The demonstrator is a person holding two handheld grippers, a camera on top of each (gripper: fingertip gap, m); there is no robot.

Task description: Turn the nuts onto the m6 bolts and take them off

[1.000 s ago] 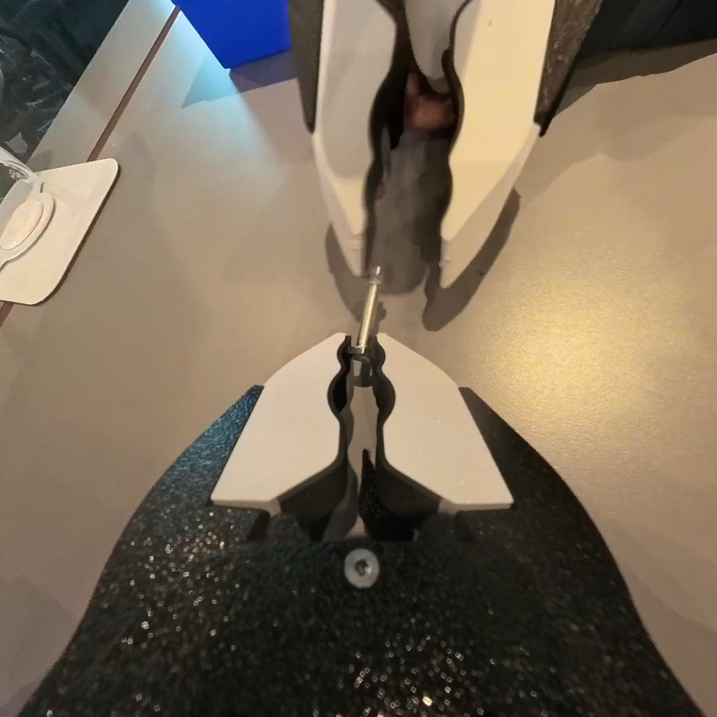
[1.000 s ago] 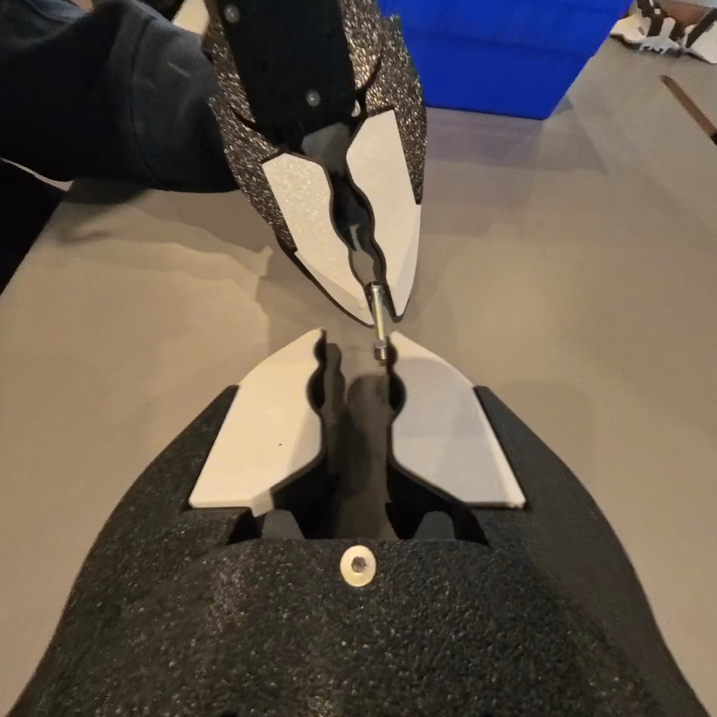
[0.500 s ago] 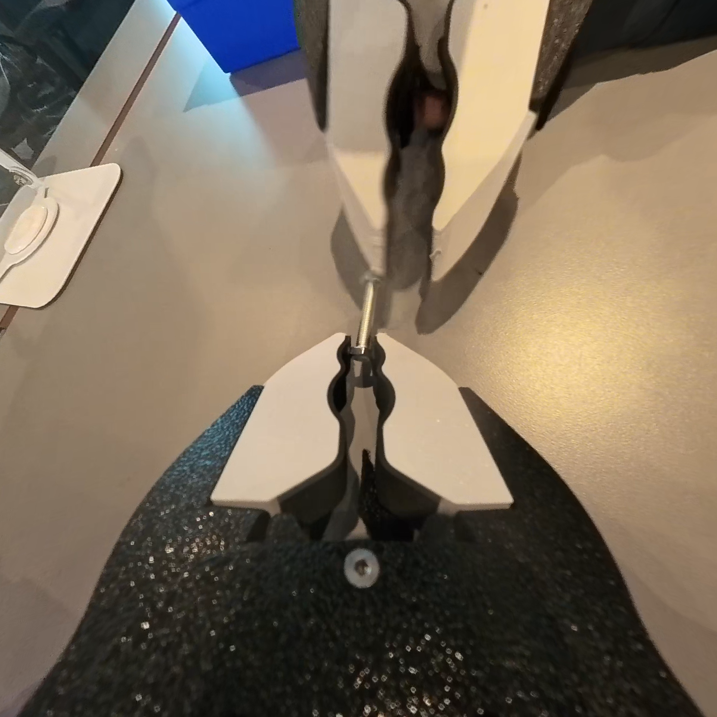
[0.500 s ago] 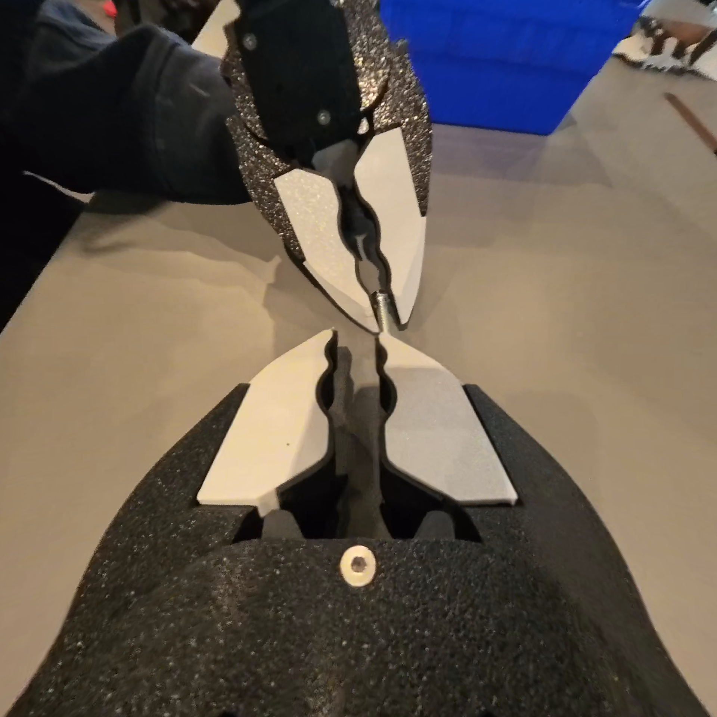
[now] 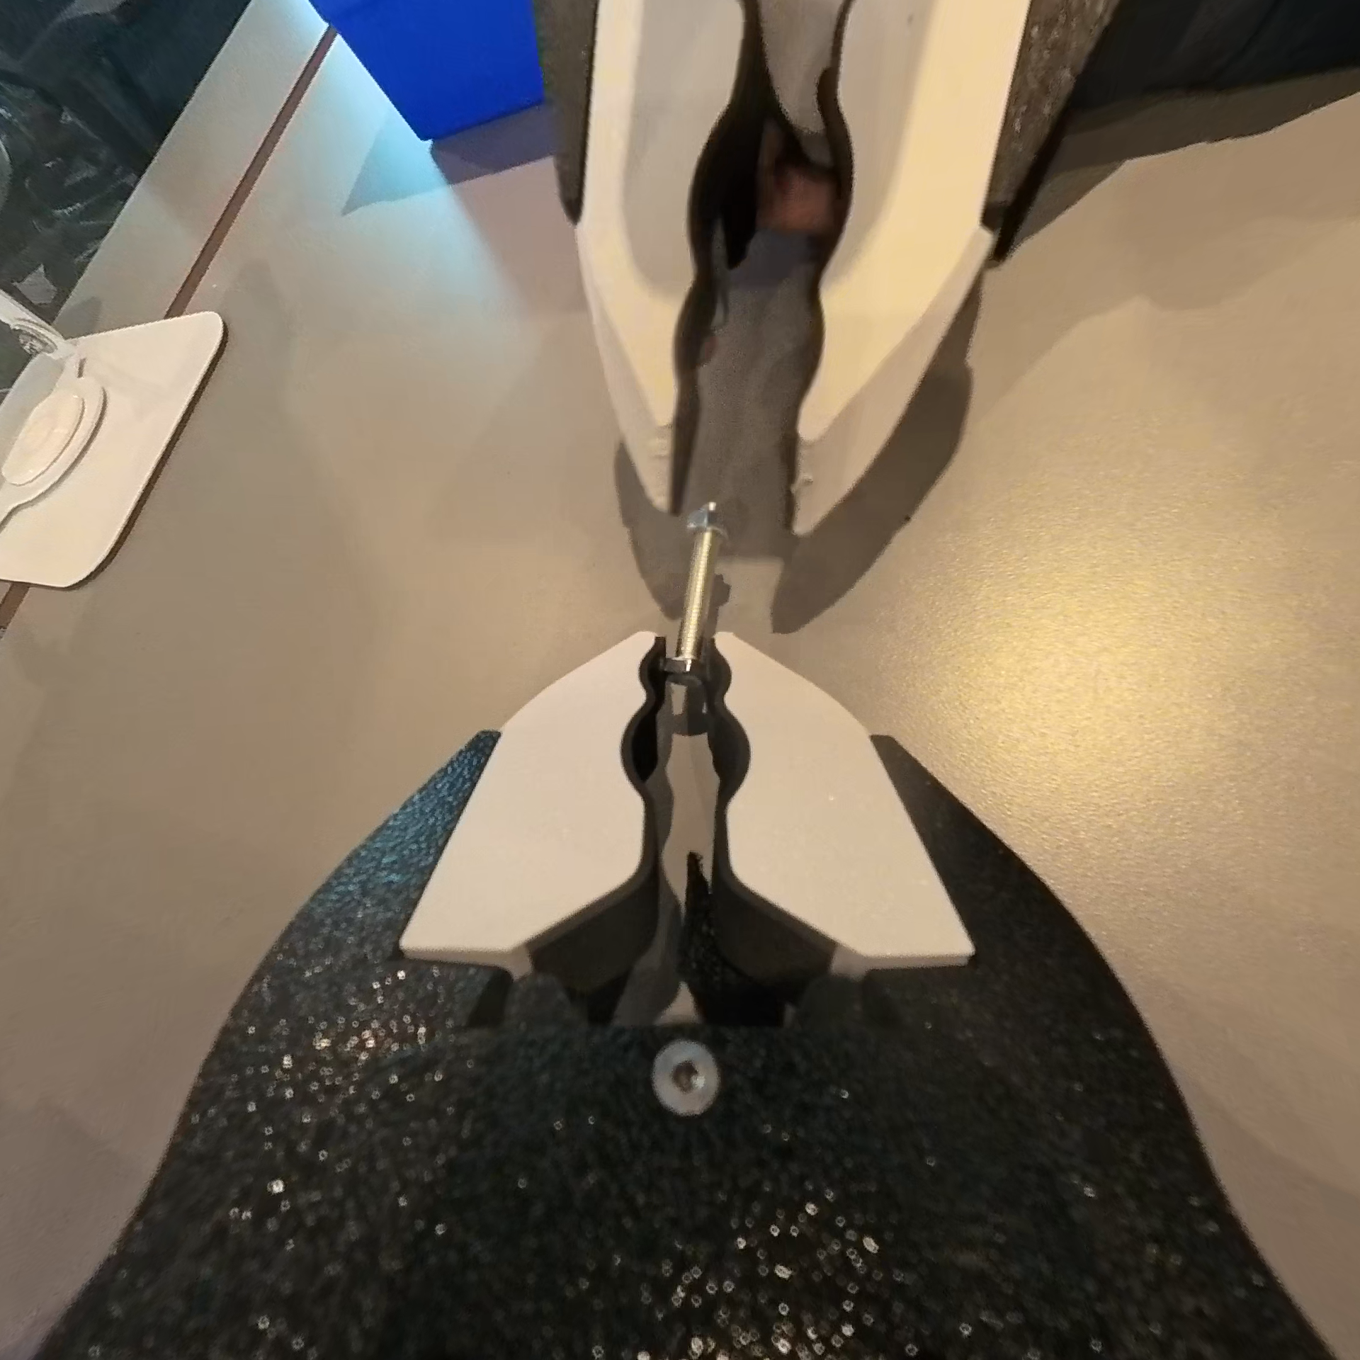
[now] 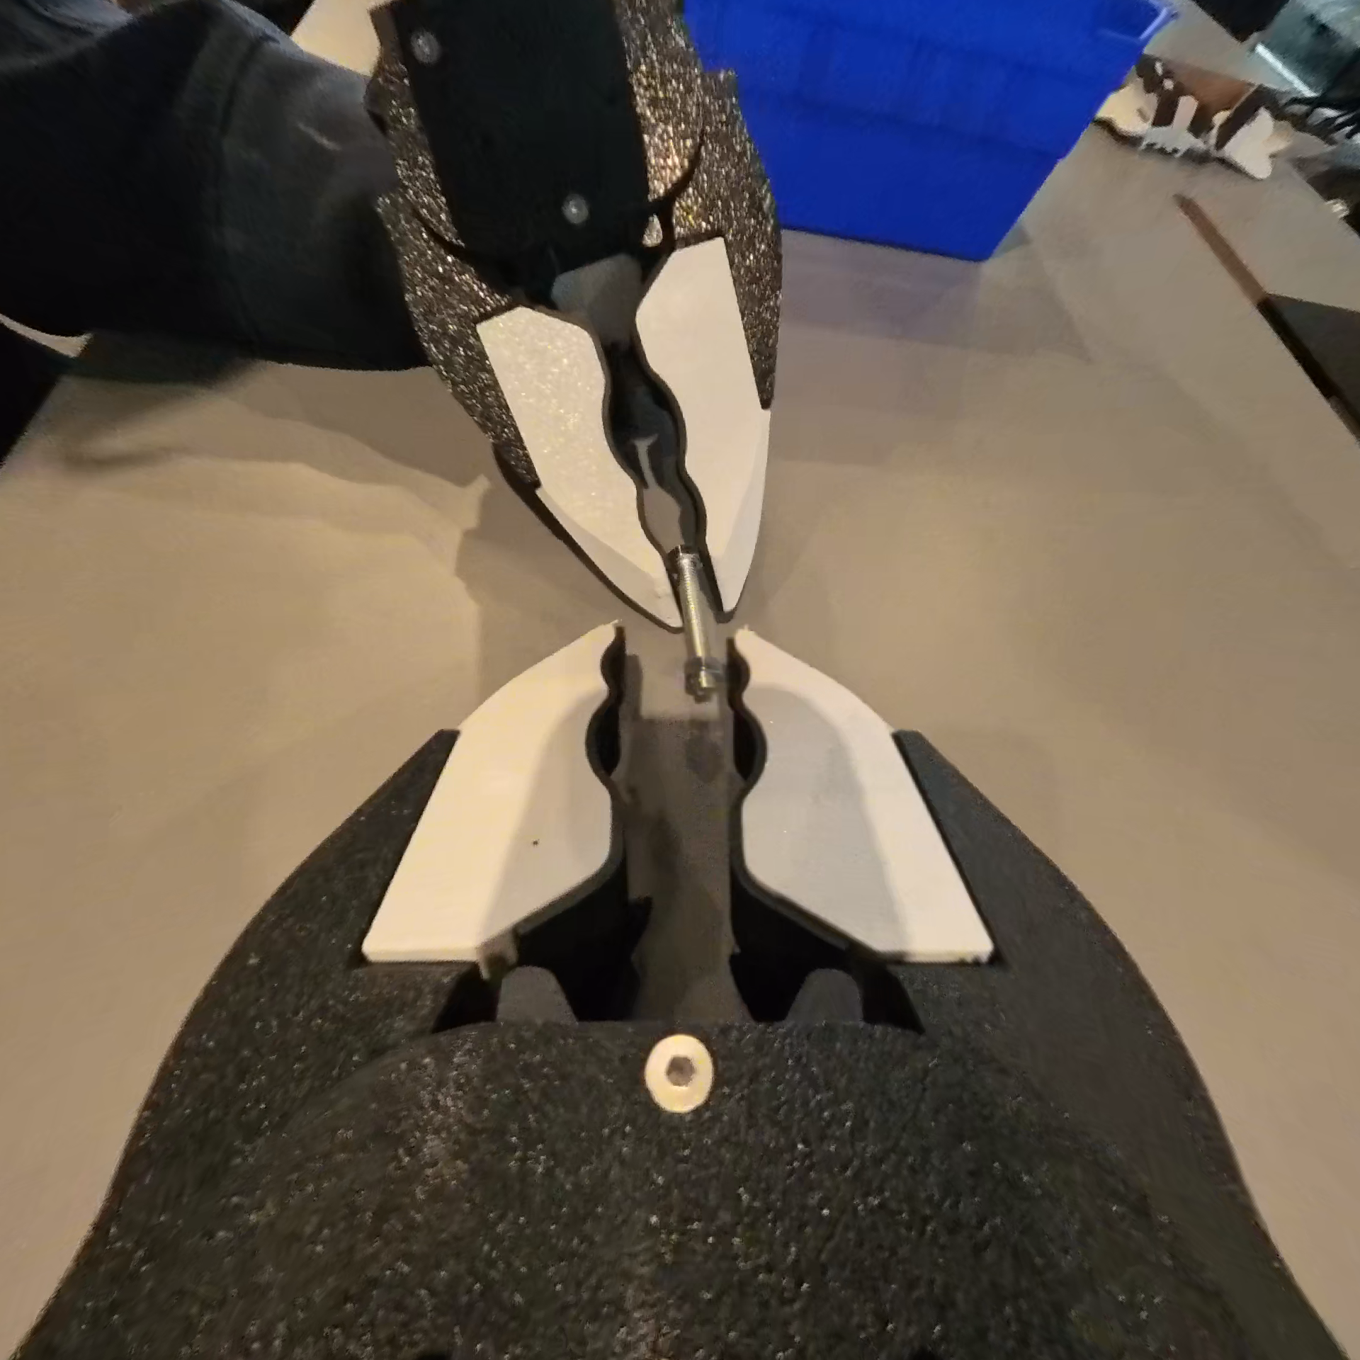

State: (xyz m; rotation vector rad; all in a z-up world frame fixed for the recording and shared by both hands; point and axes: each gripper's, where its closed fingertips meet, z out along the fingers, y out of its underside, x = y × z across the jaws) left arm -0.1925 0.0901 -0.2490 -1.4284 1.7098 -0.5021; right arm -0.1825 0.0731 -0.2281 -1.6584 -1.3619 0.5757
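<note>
Step in hand, as I read it: turning the nut (image 6: 699, 671) on the bolt (image 5: 695, 589), on or off unclear.

Left gripper (image 5: 688, 647): fingers pressed together, pinching the bolt at its head end. The shaft sticks straight out ahead, above the bench (image 5: 368, 589).

Right gripper (image 6: 675, 631): fingers spread. The nut sits near the bolt's free end, between the tips and closer to the right-side one, not pinched.

To do it well:
- centre the nut in the gap before closing
- clamp on its flats
- rotate about the bolt's axis with no sideways pull, or the thread may bind
- keep the left grip firm so the bolt can't spin along

Pose: the two grippers face each other tip to tip, low over the bench. The left comes in slightly tilted, with a dark sleeve (image 6: 184, 184) behind it. A blue bin (image 6: 920, 110) sits farther back.
</note>
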